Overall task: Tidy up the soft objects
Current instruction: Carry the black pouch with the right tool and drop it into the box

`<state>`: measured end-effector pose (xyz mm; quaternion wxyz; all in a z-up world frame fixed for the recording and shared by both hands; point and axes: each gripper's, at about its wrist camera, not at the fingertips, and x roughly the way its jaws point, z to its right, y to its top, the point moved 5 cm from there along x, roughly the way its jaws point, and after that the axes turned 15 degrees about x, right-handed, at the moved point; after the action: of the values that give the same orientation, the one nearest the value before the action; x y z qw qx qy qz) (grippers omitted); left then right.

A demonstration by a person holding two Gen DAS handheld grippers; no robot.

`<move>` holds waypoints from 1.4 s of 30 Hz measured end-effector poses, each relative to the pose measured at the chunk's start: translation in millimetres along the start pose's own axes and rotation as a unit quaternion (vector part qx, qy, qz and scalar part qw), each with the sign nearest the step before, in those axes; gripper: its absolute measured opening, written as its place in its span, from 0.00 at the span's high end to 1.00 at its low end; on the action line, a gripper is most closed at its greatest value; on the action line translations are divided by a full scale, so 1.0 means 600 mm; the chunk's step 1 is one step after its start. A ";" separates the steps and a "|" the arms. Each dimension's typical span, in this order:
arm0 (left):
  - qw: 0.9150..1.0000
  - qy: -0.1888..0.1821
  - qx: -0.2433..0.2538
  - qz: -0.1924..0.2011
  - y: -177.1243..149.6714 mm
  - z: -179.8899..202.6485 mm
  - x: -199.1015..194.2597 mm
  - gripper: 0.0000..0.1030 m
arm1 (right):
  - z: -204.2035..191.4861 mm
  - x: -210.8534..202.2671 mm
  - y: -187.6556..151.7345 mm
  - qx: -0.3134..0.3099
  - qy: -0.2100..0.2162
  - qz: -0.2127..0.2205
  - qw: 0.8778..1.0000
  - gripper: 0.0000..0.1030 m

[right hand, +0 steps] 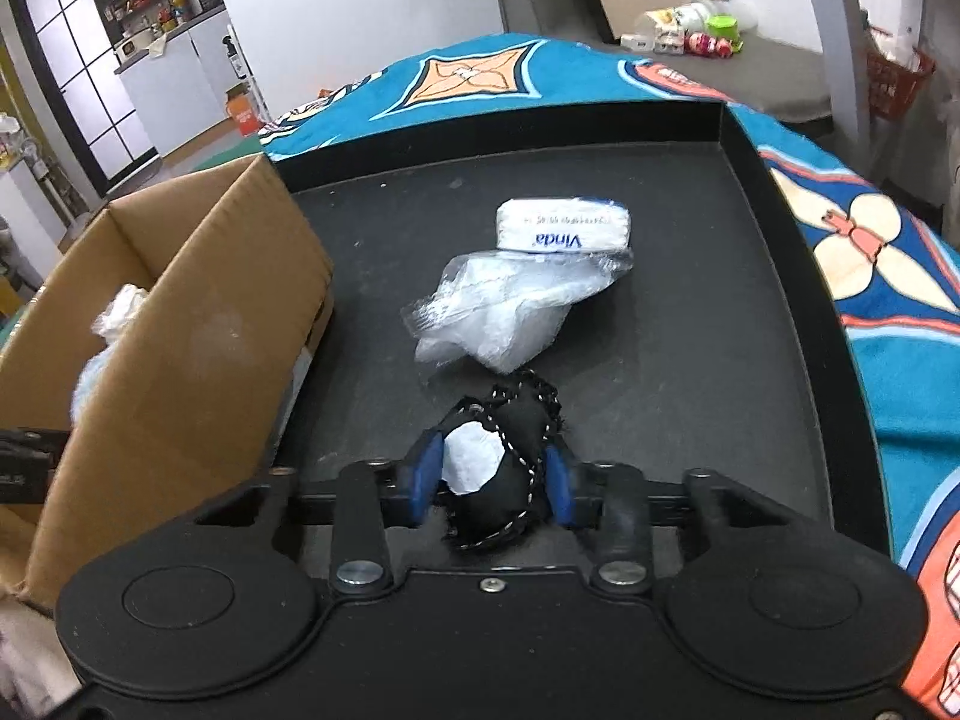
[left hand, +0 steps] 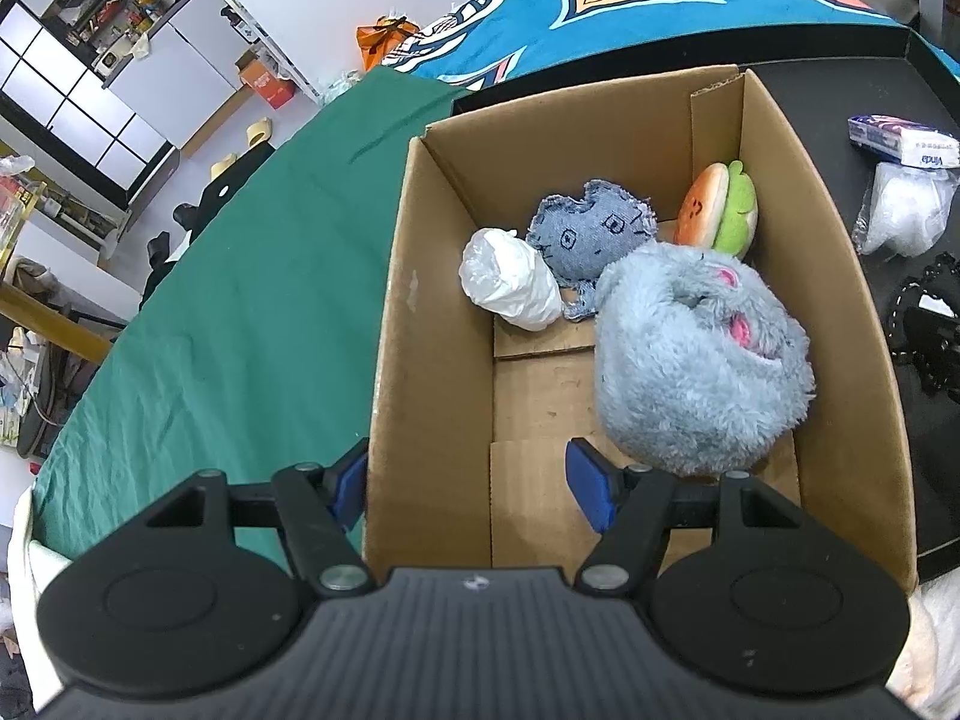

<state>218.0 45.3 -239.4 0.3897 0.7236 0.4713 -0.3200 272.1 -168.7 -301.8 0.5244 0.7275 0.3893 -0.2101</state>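
1. Black pouch (right hand: 498,468) pinched in right gripper (right hand: 489,477), over the tray (right hand: 750,312).
2. Box (right hand: 180,324) lies at 9 o'clock from it.
3. Left gripper (left hand: 468,489) spread, straddling box wall.

Black tray (right hand: 690,330) — cardboard box (right hand: 198,324), tissue pack (right hand: 564,228), plastic bag (right hand: 504,312).

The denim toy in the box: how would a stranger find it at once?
Look inside the open cardboard box, toward its far end. The denim toy lies flat between a white plastic-wrapped bundle and a burger plush. Only it is frayed blue jean cloth with a stitched face.
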 end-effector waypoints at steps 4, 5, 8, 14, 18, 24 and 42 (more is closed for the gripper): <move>1.000 0.000 -0.002 0.004 -0.002 0.000 -0.004 0.35 | 0.002 -0.007 -0.002 0.012 0.010 -0.013 1.000 0.70; 1.000 0.000 -0.004 0.005 -0.002 -0.001 -0.005 0.35 | 0.004 -0.010 -0.001 0.017 0.011 -0.015 1.000 0.70; 1.000 -0.001 -0.009 0.007 -0.003 -0.004 -0.007 0.35 | 0.009 -0.019 0.005 0.029 0.013 -0.016 0.999 0.70; 1.000 -0.003 -0.017 0.011 -0.005 -0.010 -0.011 0.35 | 0.011 -0.045 0.019 0.037 0.014 -0.006 0.999 0.70; 1.000 -0.004 -0.025 0.015 -0.007 -0.015 -0.015 0.35 | 0.006 -0.061 0.032 0.034 0.019 0.003 0.999 0.70; 0.999 -0.008 -0.037 0.022 -0.011 -0.026 -0.018 0.35 | -0.014 -0.083 0.049 0.025 0.023 0.016 0.999 0.70; 0.994 -0.043 -0.083 0.050 -0.035 -0.060 -0.022 0.43 | -0.110 -0.131 0.076 -0.017 0.061 0.051 0.997 0.70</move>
<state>197.4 76.1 -216.3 0.4841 0.6971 0.4421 -0.2903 253.2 -141.2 -194.6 0.5222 0.7489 0.3865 -0.1310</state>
